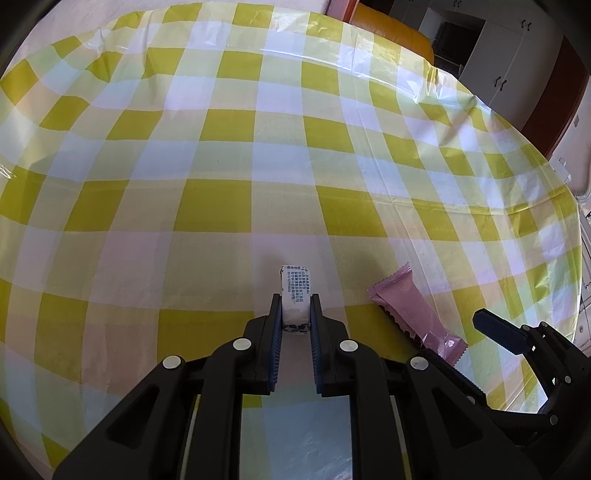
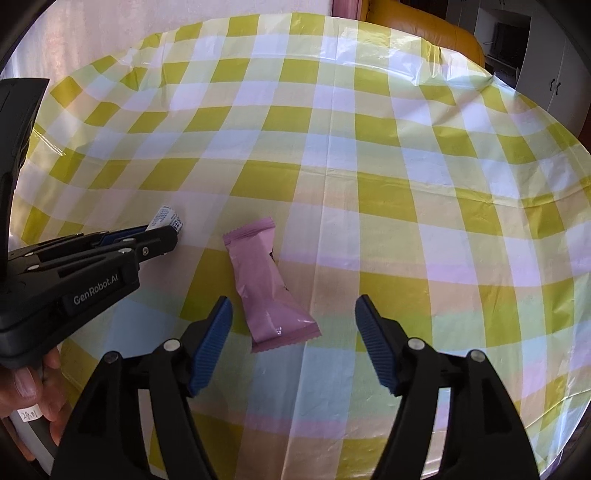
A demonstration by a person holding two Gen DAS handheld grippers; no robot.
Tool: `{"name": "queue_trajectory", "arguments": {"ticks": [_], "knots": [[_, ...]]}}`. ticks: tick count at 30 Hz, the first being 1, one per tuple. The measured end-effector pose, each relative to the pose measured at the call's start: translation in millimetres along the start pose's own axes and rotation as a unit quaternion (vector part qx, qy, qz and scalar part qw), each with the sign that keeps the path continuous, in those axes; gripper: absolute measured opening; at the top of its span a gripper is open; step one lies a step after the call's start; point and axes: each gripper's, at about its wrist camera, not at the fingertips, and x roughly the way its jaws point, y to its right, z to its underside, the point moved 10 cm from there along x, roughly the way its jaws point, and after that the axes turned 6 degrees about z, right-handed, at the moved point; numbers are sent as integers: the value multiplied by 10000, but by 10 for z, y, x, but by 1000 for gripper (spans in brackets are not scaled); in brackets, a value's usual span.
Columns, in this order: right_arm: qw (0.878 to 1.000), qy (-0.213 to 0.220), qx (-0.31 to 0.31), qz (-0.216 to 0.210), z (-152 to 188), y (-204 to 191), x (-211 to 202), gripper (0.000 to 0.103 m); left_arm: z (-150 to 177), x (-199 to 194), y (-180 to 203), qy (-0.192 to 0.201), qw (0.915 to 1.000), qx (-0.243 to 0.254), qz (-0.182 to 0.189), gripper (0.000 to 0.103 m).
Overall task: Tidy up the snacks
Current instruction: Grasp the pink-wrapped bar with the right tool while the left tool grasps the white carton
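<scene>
My left gripper (image 1: 294, 300) is shut on a small white snack packet with blue print (image 1: 295, 291), held just above the checked tablecloth (image 1: 221, 147). The packet also shows in the right wrist view (image 2: 168, 218), sticking out past the left gripper's fingertips (image 2: 162, 238). A pink snack wrapper (image 2: 269, 280) lies flat on the cloth, just ahead of and between the fingers of my right gripper (image 2: 293, 312), which is open and empty. The pink wrapper also shows in the left wrist view (image 1: 413, 314), to the right of the left gripper.
The round table (image 2: 369, 147) carries a yellow, white and pale blue checked plastic cloth. A yellow-orange seat (image 2: 424, 33) stands beyond the far edge. White cabinets (image 1: 498, 66) stand at the back right.
</scene>
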Motion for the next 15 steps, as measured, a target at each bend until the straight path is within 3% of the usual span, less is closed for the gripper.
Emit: {"name": "queue_trajectory", "arguments": {"ticks": [8,13,15], "knots": [[9999,-129,-8,-34,-113,-90,162,67,5,-21,10,50,10000,-17,48,13],[9996,-222,12,-160,-110,-148,208,51,3,-53,8,83,9999,-34,94,13],[9996,-207,-32,-214,-110,-183,183,32,4,-62,10,89,9999,-34,99,13]]}}
